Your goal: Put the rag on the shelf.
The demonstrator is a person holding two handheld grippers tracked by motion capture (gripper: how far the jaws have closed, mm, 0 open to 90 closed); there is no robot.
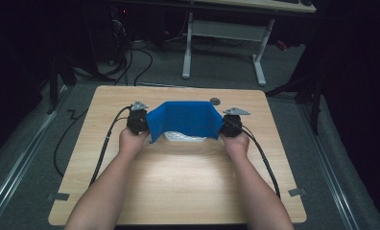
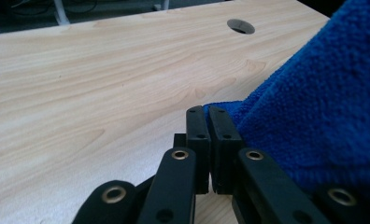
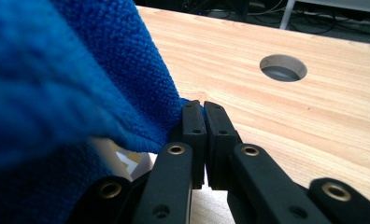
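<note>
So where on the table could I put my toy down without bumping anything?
The wide bare patch of the wooden table between the person's two forearms, nearer than the blue cloth, is free. So are the strips outside each arm, though cables trail there. It is crowded mid-table, where the left gripper and right gripper hold the cloth over something white.

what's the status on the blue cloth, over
Left hand-held gripper and right hand-held gripper each shut on a corner of the blue cloth. Cloth spread between them above a white item.

Blue cloth (image 1: 183, 120) stretched above table
</note>
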